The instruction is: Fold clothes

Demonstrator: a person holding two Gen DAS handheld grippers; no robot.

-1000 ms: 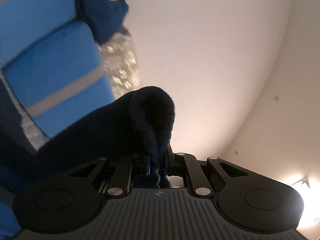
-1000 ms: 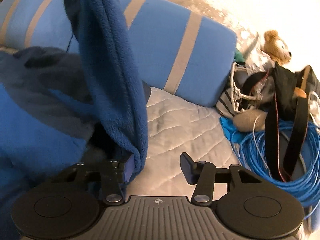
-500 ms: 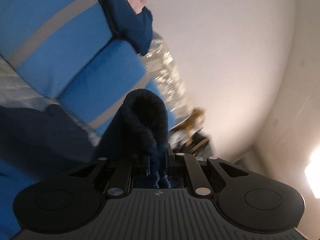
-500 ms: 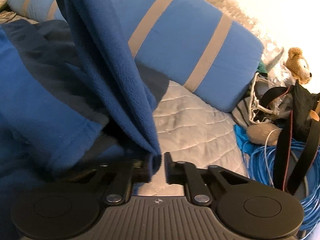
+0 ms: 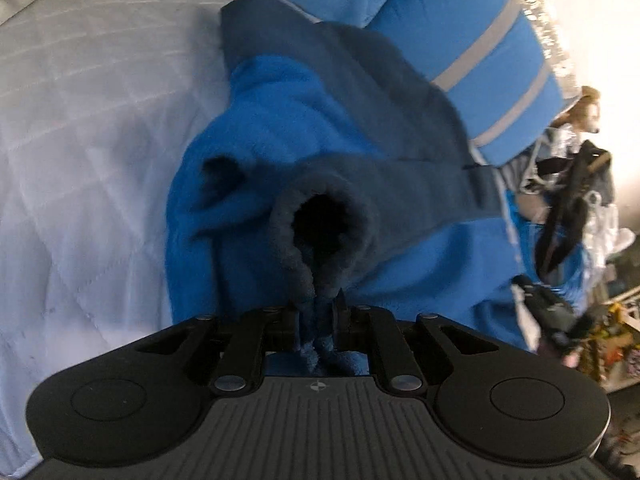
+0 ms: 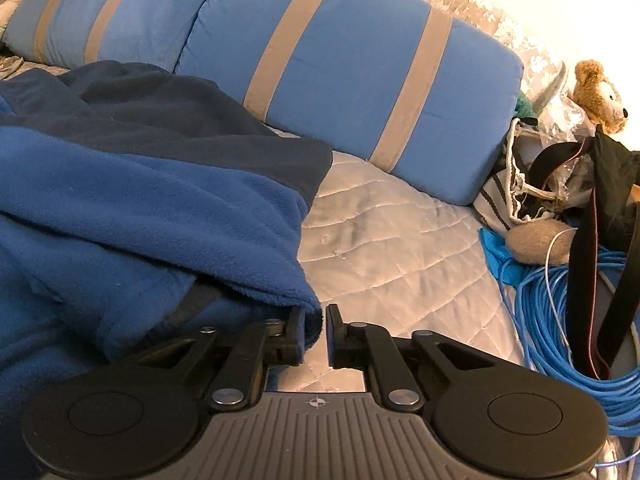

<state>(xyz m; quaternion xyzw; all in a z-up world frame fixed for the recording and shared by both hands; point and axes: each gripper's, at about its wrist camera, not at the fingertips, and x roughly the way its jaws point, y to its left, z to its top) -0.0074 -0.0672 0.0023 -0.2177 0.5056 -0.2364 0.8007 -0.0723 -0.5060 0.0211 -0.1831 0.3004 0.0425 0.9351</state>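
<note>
A two-tone blue fleece garment (image 5: 280, 128) lies crumpled on the quilted bed cover (image 5: 80, 120). My left gripper (image 5: 318, 316) pinches the rim of its dark round sleeve cuff (image 5: 360, 216); the fabric fills the gap while the jaws begin opening. In the right wrist view the fleece (image 6: 140, 184) is spread low over the bed at the left. Its hem corner sits between the fingers of my right gripper (image 6: 313, 332). Those jaws are opening, and a thin slit shows beside the right pad.
Two blue pillows with grey stripes (image 6: 340, 80) lie along the far side of the bed cover (image 6: 392, 248). At the right are a teddy bear (image 6: 600, 88), a black bag with straps (image 6: 584, 216) and a coil of blue cable (image 6: 560, 320).
My left gripper swung down from facing the wall to the bed, bringing the cuff along. The hanging fleece dropped flat. My right jaws closed on the hem, then eased apart.
</note>
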